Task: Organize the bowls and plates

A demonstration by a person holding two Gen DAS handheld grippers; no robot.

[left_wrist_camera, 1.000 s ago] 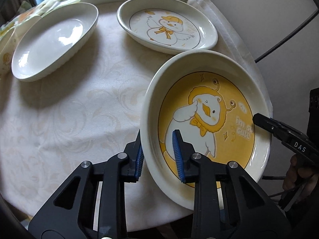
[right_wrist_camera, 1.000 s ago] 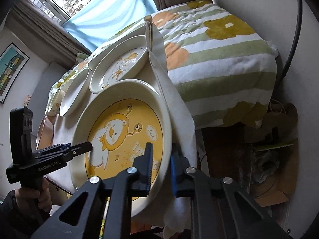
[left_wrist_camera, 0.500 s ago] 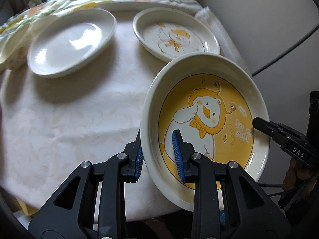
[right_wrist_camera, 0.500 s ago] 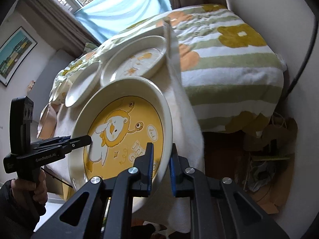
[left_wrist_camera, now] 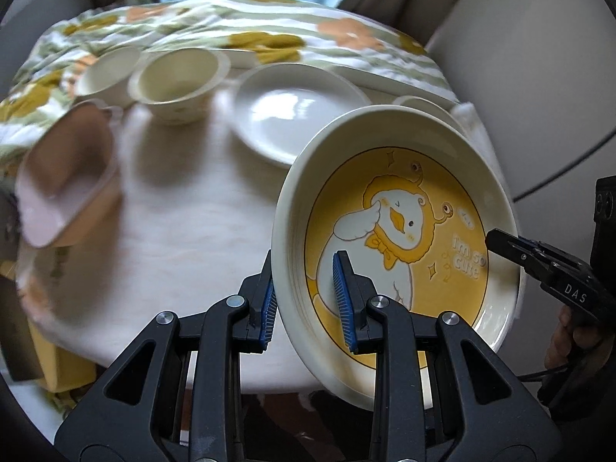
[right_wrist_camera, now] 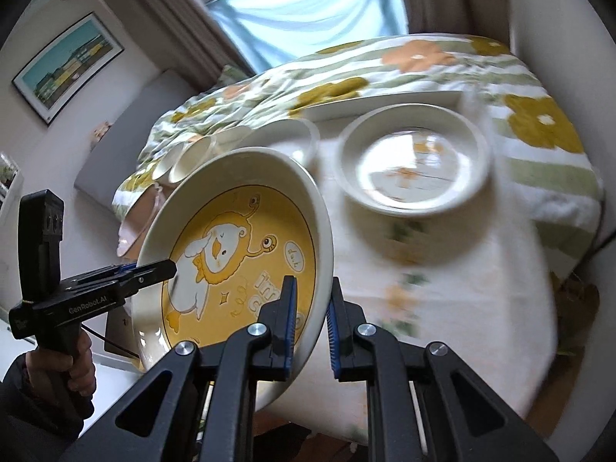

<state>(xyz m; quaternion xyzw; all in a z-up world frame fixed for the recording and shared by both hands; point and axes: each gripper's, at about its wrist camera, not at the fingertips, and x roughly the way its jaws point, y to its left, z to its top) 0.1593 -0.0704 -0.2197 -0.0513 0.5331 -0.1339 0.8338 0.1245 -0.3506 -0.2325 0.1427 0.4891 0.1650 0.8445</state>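
Yellow duck plate [left_wrist_camera: 404, 231]: held tilted above the near edge of the table [left_wrist_camera: 184, 231], clamped at two opposite spots on its rim.
Pink cup [left_wrist_camera: 65, 181]: far left, blurred.
Cream bowls [left_wrist_camera: 181, 81]: two at the back left, side by side.
White plate [left_wrist_camera: 292, 111]: behind the held plate, flat on the cloth.
Left gripper [left_wrist_camera: 304, 300]: blue pads closed on the plate's near rim.
Right gripper [right_wrist_camera: 310, 327]: jaws pinched tight on the plate's rim.
Small duck plate [right_wrist_camera: 415, 161]: flat at the back right.
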